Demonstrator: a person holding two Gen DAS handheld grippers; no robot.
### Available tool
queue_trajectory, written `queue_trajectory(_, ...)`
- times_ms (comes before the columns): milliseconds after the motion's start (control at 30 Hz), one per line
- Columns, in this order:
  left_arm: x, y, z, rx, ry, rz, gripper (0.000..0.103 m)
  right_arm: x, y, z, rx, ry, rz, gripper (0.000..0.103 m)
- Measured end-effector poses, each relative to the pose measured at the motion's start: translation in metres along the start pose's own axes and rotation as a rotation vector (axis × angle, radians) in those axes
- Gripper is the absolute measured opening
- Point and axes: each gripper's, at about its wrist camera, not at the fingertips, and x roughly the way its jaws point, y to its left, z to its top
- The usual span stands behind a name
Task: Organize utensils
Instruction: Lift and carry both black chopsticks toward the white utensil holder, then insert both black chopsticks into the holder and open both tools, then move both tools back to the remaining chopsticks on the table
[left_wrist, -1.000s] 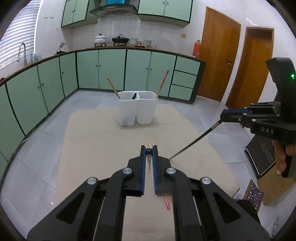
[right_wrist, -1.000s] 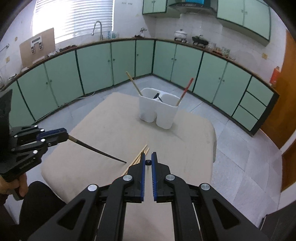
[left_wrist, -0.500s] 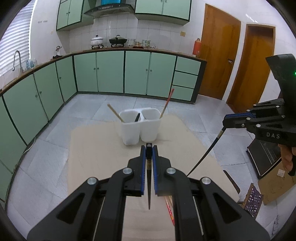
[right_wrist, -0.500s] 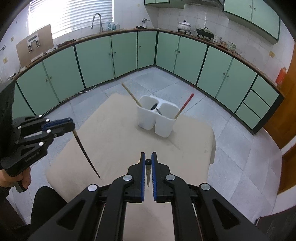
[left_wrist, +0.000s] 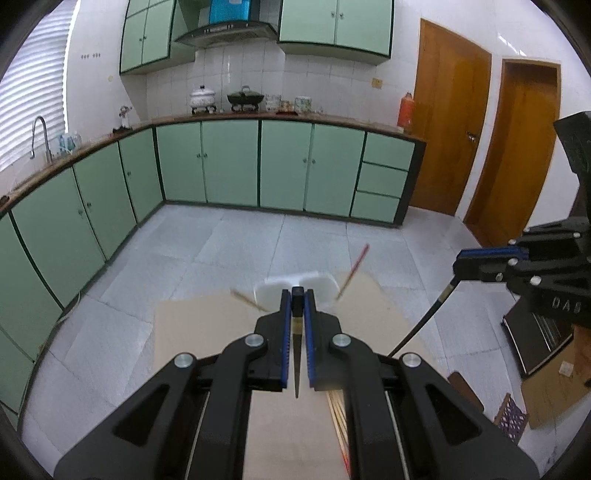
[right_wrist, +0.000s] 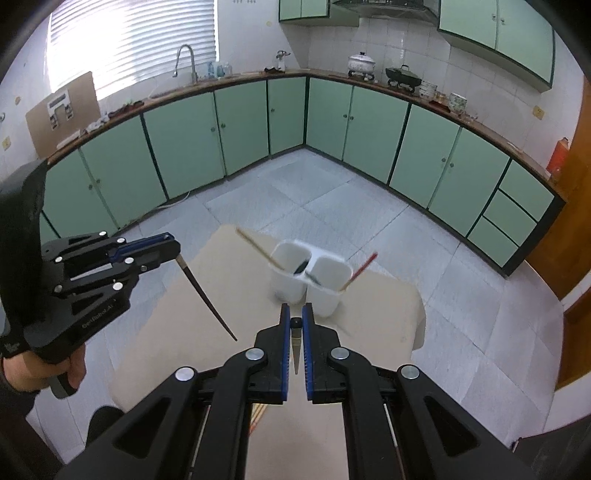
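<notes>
Chopsticks, one dark stick (left_wrist: 296, 354) pinched between the left gripper (left_wrist: 297, 295) fingers, another (right_wrist: 295, 349) pinched in the right gripper (right_wrist: 294, 314), both hanging above the counter (right_wrist: 369, 314)

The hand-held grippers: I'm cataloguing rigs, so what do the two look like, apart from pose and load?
Both match. The left hand-held gripper and right hand-held gripper have matte black angular bodies, silver round bolts and blue ribbed finger pads. White lettering marks each side. A dark sleeve covers the left wrist.
</notes>
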Motion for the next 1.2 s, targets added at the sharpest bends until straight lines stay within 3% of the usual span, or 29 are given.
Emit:
queue_trajectory(300,0.027,0.012,0.072,-0.048,-0.095,0.033,0.006,0.015,-0.013,0.066,0.037,-0.046,-0.029,0.006)
queue_trajectory(533,0.074,0.024,0.099,-0.066,-0.121,0.061,0.006,0.051,-0.042,0.102,0.076,-0.065,-0.059,0.006)
queue_trajectory(733,0.131,0.031,0.084,-0.057,-0.067,0.072,0.006,0.107,-0.065,0.101,0.107,-0.017,-0.063,0.006)
queue_trajectory(967,0.173,0.047,0.043,-0.084,0.023,0.082,0.008,0.159,-0.082,0.062,0.134,0.06,-0.044,0.007)
queue_trajectory(1000,0.173,0.048,0.04,-0.085,0.025,0.087,0.017,0.159,-0.086,0.058,0.143,0.05,-0.041,0.01)
queue_trajectory(1033,0.17,0.049,0.039,-0.082,0.02,0.093,0.036,0.157,-0.089,0.055,0.148,0.041,-0.042,0.017)
queue_trajectory(1067,0.165,0.05,0.04,-0.074,0.005,0.105,0.045,0.152,-0.091,0.052,0.15,0.025,-0.042,0.02)
queue_trajectory(1100,0.159,0.049,0.041,-0.067,-0.011,0.113,0.049,0.146,-0.093,0.049,0.149,0.013,-0.043,0.02)
queue_trajectory(1200,0.131,0.052,0.044,-0.062,-0.036,0.103,0.051,0.117,-0.097,0.041,0.158,-0.055,-0.027,0.02)
